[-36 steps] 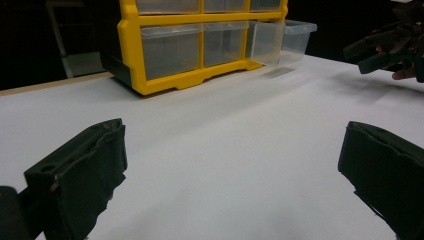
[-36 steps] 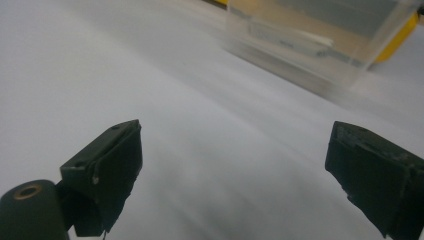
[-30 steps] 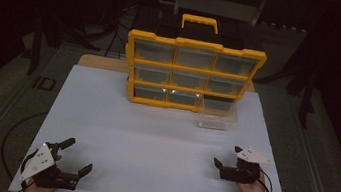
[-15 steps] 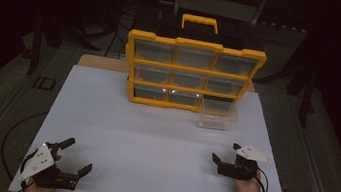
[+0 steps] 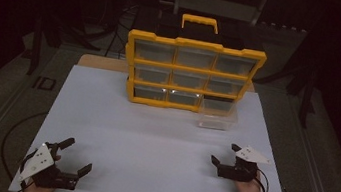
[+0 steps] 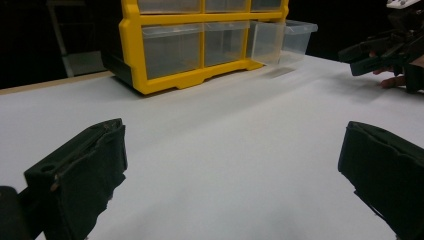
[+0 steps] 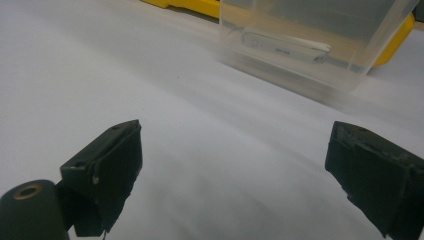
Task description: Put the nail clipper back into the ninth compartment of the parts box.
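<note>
Two grippers wide open, empty | right gripper (image 5: 226,154) nearest clear drawer (image 5: 218,115) | left gripper (image 5: 77,156) near-left | approach drawer's front wall squarely, grip gently.

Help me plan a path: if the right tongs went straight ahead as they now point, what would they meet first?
Probably the clear drawer standing out on the table before the yellow organizer; the right tongs are open, with bare table between.

Looks like a dim lab or workshop: a white worktop (image 5: 152,139), a yellow parts organiser (image 5: 192,74), stands and cables behind.
</note>
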Action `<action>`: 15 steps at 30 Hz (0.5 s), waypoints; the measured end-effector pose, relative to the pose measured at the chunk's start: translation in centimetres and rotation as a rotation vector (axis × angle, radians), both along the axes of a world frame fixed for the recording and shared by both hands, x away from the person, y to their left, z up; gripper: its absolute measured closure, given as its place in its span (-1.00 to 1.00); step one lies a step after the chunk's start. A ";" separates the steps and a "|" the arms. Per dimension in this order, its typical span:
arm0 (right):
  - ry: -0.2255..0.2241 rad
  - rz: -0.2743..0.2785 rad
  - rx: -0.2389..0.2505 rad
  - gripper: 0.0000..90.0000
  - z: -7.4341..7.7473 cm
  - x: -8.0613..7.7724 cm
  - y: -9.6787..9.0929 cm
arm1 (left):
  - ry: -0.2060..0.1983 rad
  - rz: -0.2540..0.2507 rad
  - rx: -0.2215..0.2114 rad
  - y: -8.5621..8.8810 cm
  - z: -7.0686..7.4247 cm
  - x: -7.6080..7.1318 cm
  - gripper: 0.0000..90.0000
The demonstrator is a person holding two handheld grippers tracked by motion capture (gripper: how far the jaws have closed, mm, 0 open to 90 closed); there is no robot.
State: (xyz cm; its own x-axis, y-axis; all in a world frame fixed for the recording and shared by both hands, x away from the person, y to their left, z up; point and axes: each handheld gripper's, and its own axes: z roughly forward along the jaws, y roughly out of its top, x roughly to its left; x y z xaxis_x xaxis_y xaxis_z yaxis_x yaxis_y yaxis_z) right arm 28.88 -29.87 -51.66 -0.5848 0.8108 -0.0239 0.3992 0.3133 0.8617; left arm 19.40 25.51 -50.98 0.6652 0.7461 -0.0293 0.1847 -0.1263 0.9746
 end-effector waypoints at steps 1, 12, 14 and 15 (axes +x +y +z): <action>0.000 0.000 0.000 -0.81 0.0 0.0 0.0 | 0.000 0.000 0.000 0.0 0.0 0.0 -0.99; -0.003 0.011 0.030 -0.81 0.1 -0.1 -0.8 | 0.002 0.001 -0.003 -0.1 0.0 0.0 -0.99; -0.005 0.003 0.023 -0.81 0.1 -0.1 -1.0 | 0.002 0.001 -0.004 -0.1 0.0 0.0 -0.99; -0.005 0.000 0.021 -0.81 0.1 -0.1 -1.1 | 0.003 0.001 -0.005 -0.1 0.0 0.0 -0.99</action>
State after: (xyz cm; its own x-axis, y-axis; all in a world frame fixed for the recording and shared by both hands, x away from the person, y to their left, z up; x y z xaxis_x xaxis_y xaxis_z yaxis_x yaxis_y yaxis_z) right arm 28.76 -30.96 -51.59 -0.5851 0.8109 -0.0098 0.3947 0.2954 0.8700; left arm 19.44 25.44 -51.02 0.6644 0.7466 -0.0346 0.1876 -0.1217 0.9747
